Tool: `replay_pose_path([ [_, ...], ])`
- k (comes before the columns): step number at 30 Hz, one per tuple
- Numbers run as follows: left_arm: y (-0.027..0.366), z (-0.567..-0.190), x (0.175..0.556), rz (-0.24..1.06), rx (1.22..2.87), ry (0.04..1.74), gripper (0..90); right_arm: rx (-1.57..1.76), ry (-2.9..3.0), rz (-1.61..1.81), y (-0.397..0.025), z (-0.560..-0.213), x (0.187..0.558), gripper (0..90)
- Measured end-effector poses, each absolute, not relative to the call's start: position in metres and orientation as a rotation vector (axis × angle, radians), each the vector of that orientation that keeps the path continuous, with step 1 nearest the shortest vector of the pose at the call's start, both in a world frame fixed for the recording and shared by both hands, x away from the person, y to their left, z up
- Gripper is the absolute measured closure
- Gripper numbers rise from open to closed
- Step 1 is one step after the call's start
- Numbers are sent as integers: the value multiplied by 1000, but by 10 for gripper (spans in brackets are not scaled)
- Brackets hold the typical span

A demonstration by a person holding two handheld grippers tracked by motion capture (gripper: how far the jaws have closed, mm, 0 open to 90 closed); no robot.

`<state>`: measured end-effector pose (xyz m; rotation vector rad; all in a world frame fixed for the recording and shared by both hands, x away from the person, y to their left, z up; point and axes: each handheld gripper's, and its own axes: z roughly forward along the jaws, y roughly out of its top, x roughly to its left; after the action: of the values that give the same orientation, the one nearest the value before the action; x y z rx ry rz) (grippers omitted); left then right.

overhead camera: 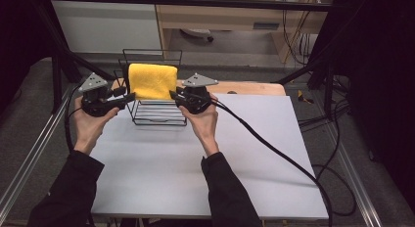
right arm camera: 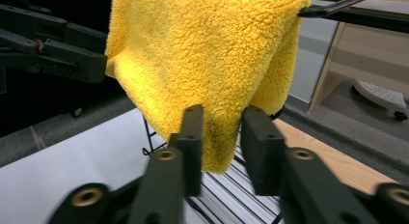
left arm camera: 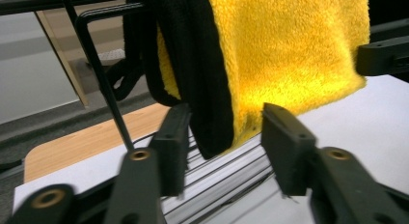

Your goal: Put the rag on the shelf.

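at a white table [overhead camera: 161, 178], we bring both hand-held grippers to a yellow towel [overhead camera: 152, 81] draped over the top bar of a black wire rack [overhead camera: 159, 117] at the table's far edge. the left gripper [overhead camera: 128, 97] is spread wide, its jaws straddling the towel's lower corner with its black-trimmed edge [left arm camera: 205, 74] between them, not yet pinched. the right gripper [overhead camera: 172, 95] is also released, but narrower: in the right gripper view its jaws bracket the towel's other lower corner [right arm camera: 219, 137], close to the cloth on both sides.

we judge this to be the grasping step, just before the squeeze. the next move calls for closing both pairs of jaws on the hanging corners together, then lifting upward so the fold clears the bar.

room is tight at the sides: the rack's upright wires [left arm camera: 103, 79] stand just beside the left jaws, and the rack's slatted base [right arm camera: 241, 185] lies right under the right ones. above the rack and toward us the table is open, so we can draw the towel up and back.
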<state>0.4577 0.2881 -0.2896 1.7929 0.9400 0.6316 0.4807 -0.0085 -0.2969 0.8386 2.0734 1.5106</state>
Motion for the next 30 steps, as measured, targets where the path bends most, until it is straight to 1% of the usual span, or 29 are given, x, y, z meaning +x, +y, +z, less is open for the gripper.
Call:
replay_pose_path([
  [4, 291, -292, 451, 609, 1804, 942, 371, 832, 2092, 1522, -15, -294, 474, 503],
  [6, 292, -296, 448, 595, 1813, 936, 330, 836, 2090, 1546, -20, -292, 472, 424],
  [8, 292, -301, 444, 581, 1828, 932, 297, 844, 2092, 1566, -26, -291, 468, 380],
  [10, 291, -307, 442, 569, 1844, 927, 255, 846, 2095, 1592, -32, -290, 465, 313],
  [14, 288, -320, 437, 544, 1883, 925, 193, 857, 2126, 1568, -46, -291, 459, 230],
  [17, 284, -330, 434, 522, 1919, 922, 144, 857, 2141, 1526, -57, -295, 455, 176],
  [23, 276, -347, 426, 486, 1940, 907, 111, 902, 2145, 1523, -83, -305, 447, 96],
  [30, 270, -367, 419, 452, 1962, 901, 97, 962, 2148, 1492, -117, -322, 436, 59],
])
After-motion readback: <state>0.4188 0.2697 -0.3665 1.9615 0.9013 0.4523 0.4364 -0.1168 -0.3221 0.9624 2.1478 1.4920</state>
